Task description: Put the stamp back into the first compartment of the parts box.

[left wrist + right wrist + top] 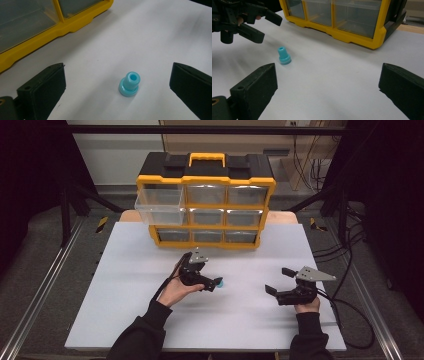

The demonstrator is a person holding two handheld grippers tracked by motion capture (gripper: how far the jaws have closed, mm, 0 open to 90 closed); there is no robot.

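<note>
A white table (150, 320) w/ a yellow-and-black drawer cabinet (206, 200) at its far edge: nine clear drawers, and the top-left drawer (158, 206) stands pulled out toward the person, prob. left open to receive a part. Two forearms in dark sleeves come in from the near side, one gripper per hand.

The left gripper (218, 282), rolled on its side and pointed toward the table's middle, has its jaws spread wide; in the left gripper view the black pads flank the plug w/ bare table on both sides, neither pad touching it. That framing reads as a line-up for a pinch, though no grasp is made yet.

The right gripper (279, 280) waits well apart at the right, jaws likewise wide and holding nothing, aimed across the table at the other gripper; it looks parked so as not to crowd the pick.

Smallest item: a light-blue plug (129, 84), flanged base down, hollow neck up, upright on the table in front of the cabinet, just beside the left gripper's tips, nearer the cabinet's middle than the open drawer.
</note>
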